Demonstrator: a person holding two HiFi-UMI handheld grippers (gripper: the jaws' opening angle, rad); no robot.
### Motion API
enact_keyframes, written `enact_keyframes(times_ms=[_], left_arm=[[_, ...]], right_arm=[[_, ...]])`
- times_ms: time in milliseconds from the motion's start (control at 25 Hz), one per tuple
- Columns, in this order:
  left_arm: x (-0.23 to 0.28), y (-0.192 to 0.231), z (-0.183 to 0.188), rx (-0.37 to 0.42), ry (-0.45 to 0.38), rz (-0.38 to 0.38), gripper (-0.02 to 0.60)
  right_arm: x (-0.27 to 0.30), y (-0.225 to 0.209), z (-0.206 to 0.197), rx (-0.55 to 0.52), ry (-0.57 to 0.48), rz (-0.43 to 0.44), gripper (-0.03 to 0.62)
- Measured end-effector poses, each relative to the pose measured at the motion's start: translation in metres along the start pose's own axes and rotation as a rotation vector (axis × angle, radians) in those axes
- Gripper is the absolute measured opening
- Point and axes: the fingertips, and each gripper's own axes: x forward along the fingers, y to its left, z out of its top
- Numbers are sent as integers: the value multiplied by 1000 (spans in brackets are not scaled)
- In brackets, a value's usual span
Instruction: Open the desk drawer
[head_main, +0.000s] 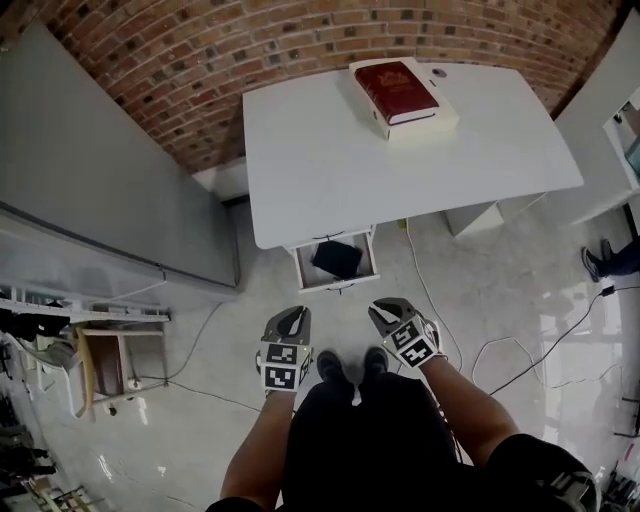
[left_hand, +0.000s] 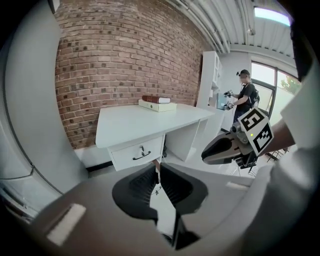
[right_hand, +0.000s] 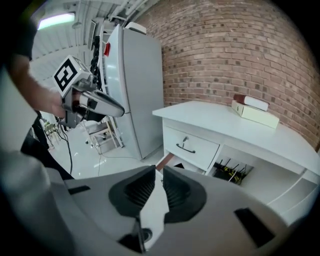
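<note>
now | drawer (head_main: 337, 286) past desk (head_main: 320, 150) edge | left tongs (head_main: 297, 313), right tongs (head_main: 381, 308) off it

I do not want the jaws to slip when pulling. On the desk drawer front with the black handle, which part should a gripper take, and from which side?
Probably the middle of the black handle, coming straight at the drawer front, one jaw above and one below. It is a thin level bar standing off the front, and the key just above leaves little room.
</note>
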Motion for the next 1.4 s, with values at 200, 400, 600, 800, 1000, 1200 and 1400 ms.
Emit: enact_keyframes(times_ms=[200, 400, 600, 800, 1000, 1200, 1400], left_arm=[[-28, -3, 14, -32, -26, -24, 38], [-54, -4, 40, -55, -68, -25, 38], [-73, 0, 67, -27, -106, -13, 37], [-98, -4, 92, -25, -141, -11, 31], [-130, -5, 131, -4, -218, 12, 25], [-154, 5, 150, -45, -260, 50, 20], [-160, 10, 171, -63, -281, 64, 20]], right_arm=[[-27, 15, 4, 13, -1, 47, 54], [-60, 20, 16, 59, -10, 52, 51], [-83, 12, 35, 84, -68, 29, 49], [-111, 3, 54, 113, -126, 10, 35], [-140, -10, 84, 110, -199, -14, 26], [-173, -29, 116, 122, -285, -64, 20], [-204, -48, 145, 123, -376, -81, 14]])
